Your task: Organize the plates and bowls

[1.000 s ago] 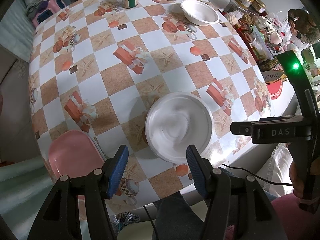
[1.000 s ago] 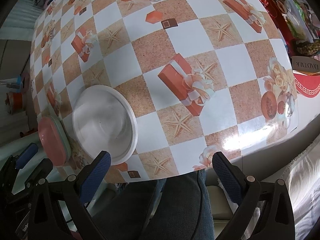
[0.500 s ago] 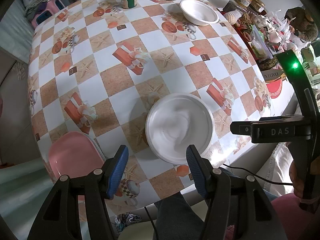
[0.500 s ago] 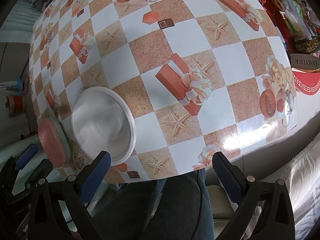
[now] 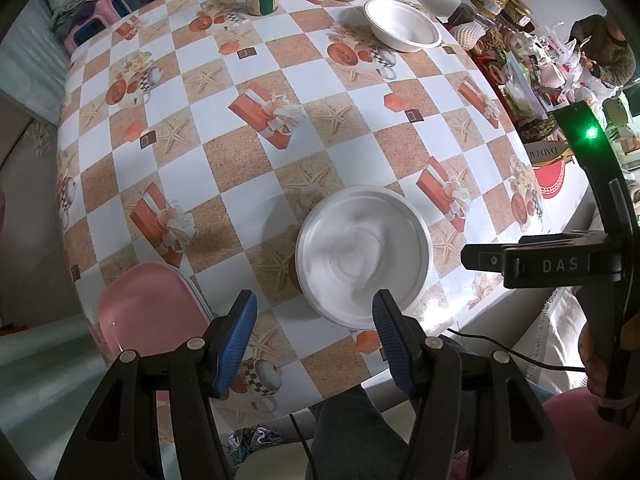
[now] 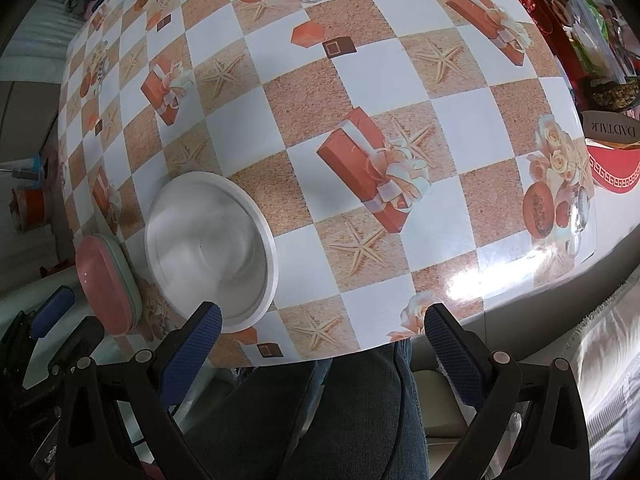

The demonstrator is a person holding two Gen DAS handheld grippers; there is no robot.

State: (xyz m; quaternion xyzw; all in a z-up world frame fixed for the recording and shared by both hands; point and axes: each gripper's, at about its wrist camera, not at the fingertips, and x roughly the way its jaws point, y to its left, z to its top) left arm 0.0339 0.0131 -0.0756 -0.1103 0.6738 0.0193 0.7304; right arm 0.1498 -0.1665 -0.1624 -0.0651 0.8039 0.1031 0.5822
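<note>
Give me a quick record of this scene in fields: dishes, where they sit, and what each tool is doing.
near dish: white bowl, upright, near the table's front edge
far dish: second white bowl, across the table
plates: pink plate on a green one, front left corner
left tool: open, empty, just short of the near bowl
right tool: open wide, empty
surface: checkered tablecloth

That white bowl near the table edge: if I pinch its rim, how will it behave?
The near white bowl looks thin-walled and disposable, so probably very light, and its rim may flex under a pinch. On the glossy tablecloth it would likely slide if nudged. The left tool is open.
</note>
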